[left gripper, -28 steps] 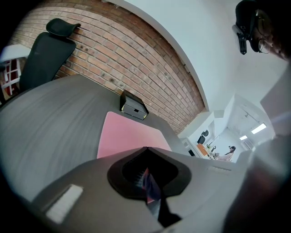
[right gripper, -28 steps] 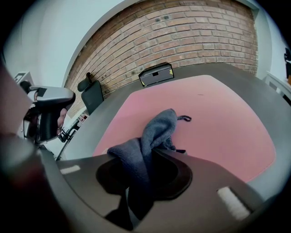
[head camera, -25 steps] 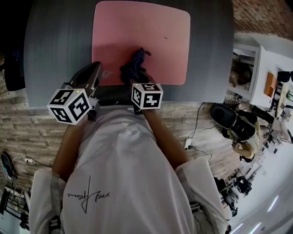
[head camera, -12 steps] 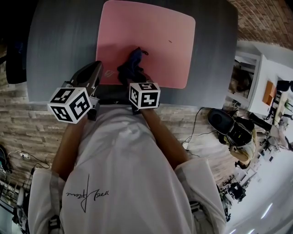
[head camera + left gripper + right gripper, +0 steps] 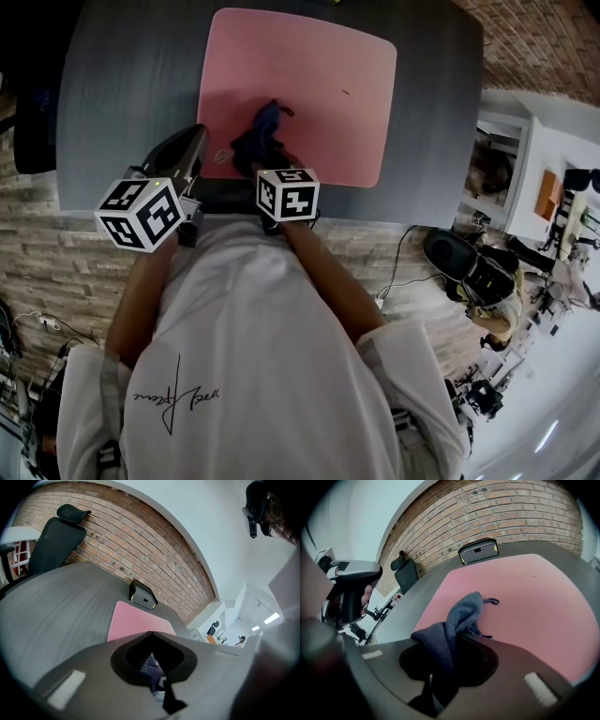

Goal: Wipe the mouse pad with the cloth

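**cloth in the tongs, pink pad under the wipe**

the right gripper [image 5: 451, 663] is clenched on a bunched dark blue cloth [image 5: 457, 616], one fold pinched between the jaws and the rest spilling forward in a loose heap with a small loop at its far end. the left gripper [image 5: 152, 637] has its jaws drawn together with nothing held in them; it hangs over the near edge of the grey table [image 5: 122, 94], just beside the pad's near left corner.

from where i stand, the cloth rests on the near part of the pink mouse pad [image 5: 319, 84], left of its middle, and most of the pad beyond and to the right lies bare. a small dark speck [image 5: 345, 92] shows on that far right part. the pad lies flat, well apart from a black box [image 5: 478, 550] at the table's far edge; an office chair [image 5: 51, 541] and a brick wall [image 5: 154, 550] stand behind.

the cloth looks light, soft and limp, likely to drag and fold, not slide as one piece, so a hold on a thick bunch, as here, seems soundest. the pad looks thin and flexible; it may creep under a hard stroke, and the free tongs seem well placed to pin its corner.
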{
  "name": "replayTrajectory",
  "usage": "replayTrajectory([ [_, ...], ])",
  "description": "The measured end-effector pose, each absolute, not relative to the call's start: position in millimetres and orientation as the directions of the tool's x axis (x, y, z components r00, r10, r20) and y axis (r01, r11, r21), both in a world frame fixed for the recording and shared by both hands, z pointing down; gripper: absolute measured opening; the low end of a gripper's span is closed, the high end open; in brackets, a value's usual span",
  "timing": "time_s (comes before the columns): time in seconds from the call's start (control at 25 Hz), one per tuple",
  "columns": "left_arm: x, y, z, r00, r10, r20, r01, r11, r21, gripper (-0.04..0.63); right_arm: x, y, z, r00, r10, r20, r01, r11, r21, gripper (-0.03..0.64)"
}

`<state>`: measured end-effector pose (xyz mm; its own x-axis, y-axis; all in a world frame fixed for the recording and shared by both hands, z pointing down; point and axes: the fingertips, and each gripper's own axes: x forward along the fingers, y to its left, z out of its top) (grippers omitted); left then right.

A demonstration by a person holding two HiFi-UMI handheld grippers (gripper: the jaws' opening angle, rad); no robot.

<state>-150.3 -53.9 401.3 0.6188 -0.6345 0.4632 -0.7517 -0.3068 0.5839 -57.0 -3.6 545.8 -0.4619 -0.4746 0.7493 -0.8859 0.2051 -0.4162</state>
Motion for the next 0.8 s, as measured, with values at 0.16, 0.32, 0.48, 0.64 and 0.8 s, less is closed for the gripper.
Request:
replayTrajectory([
  [0.16, -148.5, -58.3, 395.3, 0.629, -0.635, 0.449, -0.744, -0.325, 0.583, 0.014, -65.1, -9.3, 545.7, -0.478, -0.463, 0.746, -0.878, 0.223, -0.423, 0.09],
  [0.32, -150.2, -66.9, 397.3, 0.627, -0.634, 0.453, -0.748, -0.329, 0.576, 0.014, -77.6, -16.5, 545.7, -0.506, -0.444, 0.74, -0.862, 0.241, -0.445, 0.089],
  [0.48, -146.0, -75.6, 401.6, 0.627, -0.629, 0.46, -0.753, -0.339, 0.564, 0.014, -85.6, -24.9, 544.5, -0.536, -0.423, 0.73, -0.844, 0.254, -0.472, 0.089],
  [0.64, -145.5, -81.6, 403.6, 0.634, -0.626, 0.454, -0.748, -0.345, 0.567, 0.014, -95.5, -29.5, 545.4, -0.558, -0.401, 0.726, -0.83, 0.29, -0.477, 0.089],
  [0.8, -140.6, -91.4, 404.2, 0.638, -0.623, 0.453, -0.744, -0.345, 0.573, 0.014, -97.3, -39.3, 545.3, -0.577, -0.381, 0.722, -0.816, 0.309, -0.488, 0.089],
])
